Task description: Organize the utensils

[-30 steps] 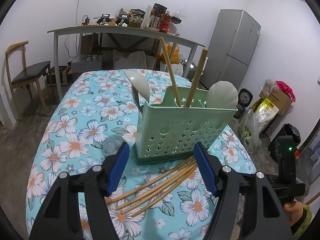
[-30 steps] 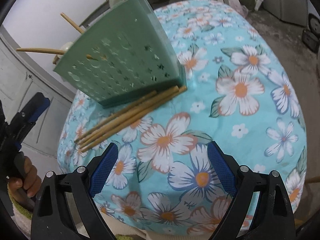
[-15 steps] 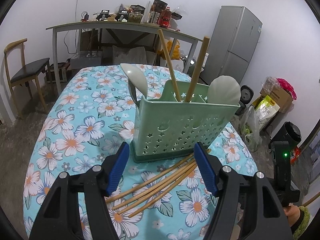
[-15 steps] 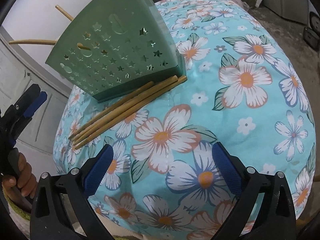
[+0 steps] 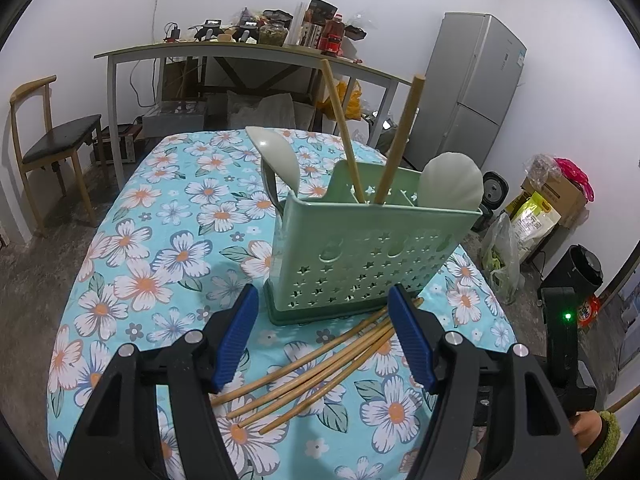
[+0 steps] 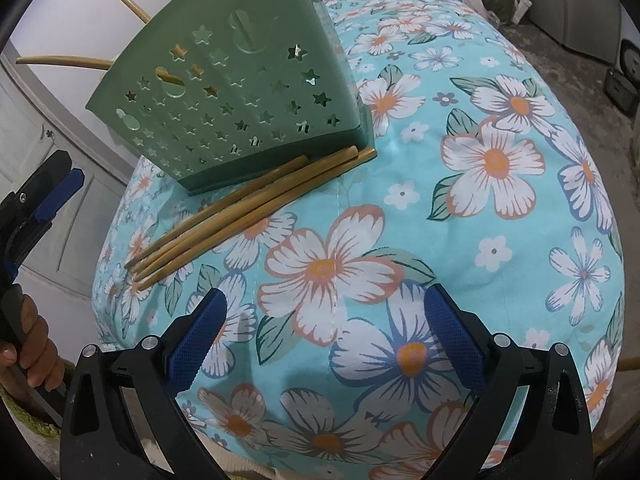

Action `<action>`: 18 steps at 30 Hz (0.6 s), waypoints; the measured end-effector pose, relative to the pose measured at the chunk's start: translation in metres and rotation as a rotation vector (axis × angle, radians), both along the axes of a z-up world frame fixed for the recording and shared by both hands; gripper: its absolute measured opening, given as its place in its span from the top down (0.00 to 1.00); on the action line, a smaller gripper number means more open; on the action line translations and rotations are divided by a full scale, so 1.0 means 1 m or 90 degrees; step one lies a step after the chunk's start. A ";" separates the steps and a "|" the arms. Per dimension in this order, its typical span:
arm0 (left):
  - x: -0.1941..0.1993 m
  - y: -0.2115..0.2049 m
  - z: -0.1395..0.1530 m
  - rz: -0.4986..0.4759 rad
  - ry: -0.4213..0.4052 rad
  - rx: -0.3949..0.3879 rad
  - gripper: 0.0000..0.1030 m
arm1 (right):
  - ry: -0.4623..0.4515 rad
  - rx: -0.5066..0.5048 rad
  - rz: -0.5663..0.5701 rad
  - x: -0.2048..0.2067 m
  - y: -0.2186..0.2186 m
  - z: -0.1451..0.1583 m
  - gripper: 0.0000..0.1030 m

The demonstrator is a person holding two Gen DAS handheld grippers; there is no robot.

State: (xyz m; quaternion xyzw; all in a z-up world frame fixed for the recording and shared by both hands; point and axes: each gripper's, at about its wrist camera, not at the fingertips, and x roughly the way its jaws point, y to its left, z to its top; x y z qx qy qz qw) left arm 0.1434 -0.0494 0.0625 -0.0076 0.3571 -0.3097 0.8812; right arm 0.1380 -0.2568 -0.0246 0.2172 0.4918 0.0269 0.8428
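Note:
A green perforated utensil holder (image 5: 368,256) stands on the floral tablecloth (image 5: 160,248). It holds two wooden chopsticks (image 5: 394,140) and two pale spoons (image 5: 452,180). Several loose wooden chopsticks (image 5: 320,368) lie on the cloth against the holder's base. My left gripper (image 5: 324,340) is open and empty, just above the loose chopsticks. In the right wrist view the holder (image 6: 228,92) and the loose chopsticks (image 6: 248,208) lie up and to the left. My right gripper (image 6: 324,340) is open and empty over bare cloth, apart from them.
A grey side table (image 5: 248,52) with clutter stands behind, a wooden chair (image 5: 48,148) at the left, a fridge (image 5: 472,92) at the right. Bags and boxes (image 5: 540,204) sit on the floor at the right. The table's edge curves down close to my right gripper.
My left gripper has edged closer to the holder and the loose chopsticks. My right gripper has moved in towards the chopsticks too. Both stay open.

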 end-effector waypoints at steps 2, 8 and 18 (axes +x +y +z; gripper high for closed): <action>0.000 0.001 0.000 0.002 0.001 0.000 0.37 | 0.000 0.004 -0.001 0.001 0.000 0.000 0.08; 0.000 0.002 0.000 0.001 0.001 0.000 0.37 | -0.005 0.015 -0.001 -0.004 -0.008 0.001 0.08; 0.001 0.002 0.000 0.003 0.001 -0.001 0.37 | -0.007 0.032 -0.001 -0.010 -0.019 0.003 0.08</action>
